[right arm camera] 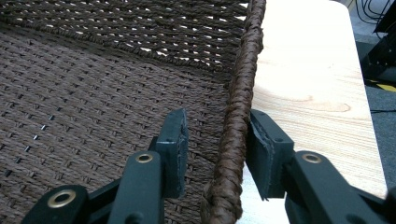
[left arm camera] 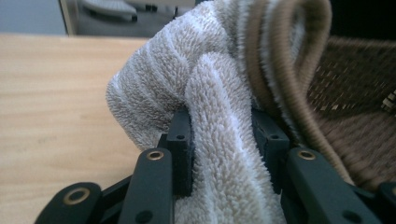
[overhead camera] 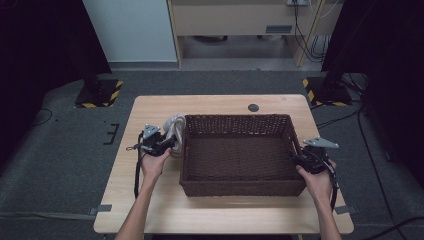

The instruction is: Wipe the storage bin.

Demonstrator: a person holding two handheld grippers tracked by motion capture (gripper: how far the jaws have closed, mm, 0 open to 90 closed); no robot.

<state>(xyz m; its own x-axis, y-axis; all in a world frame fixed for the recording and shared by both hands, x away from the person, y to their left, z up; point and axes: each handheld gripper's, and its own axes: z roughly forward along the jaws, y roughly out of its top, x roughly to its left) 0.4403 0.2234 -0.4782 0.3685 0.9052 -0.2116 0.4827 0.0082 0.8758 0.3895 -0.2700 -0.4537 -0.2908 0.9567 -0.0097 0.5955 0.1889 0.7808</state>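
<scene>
Left gripper [left arm camera: 223, 140] clamps the beige striped terry towel [left arm camera: 205, 88] beside the brown woven basket [overhead camera: 240, 152]; right gripper [right arm camera: 215, 149], jaws apart, straddles its rim. Next: lift the towel in.

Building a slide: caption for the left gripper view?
Left gripper pinching a striped towel beside the wicker basket.

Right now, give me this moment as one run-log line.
left gripper: shut on towel, beside basket | right gripper: open, jaws straddle basket right rim | basket interior: empty
</scene>
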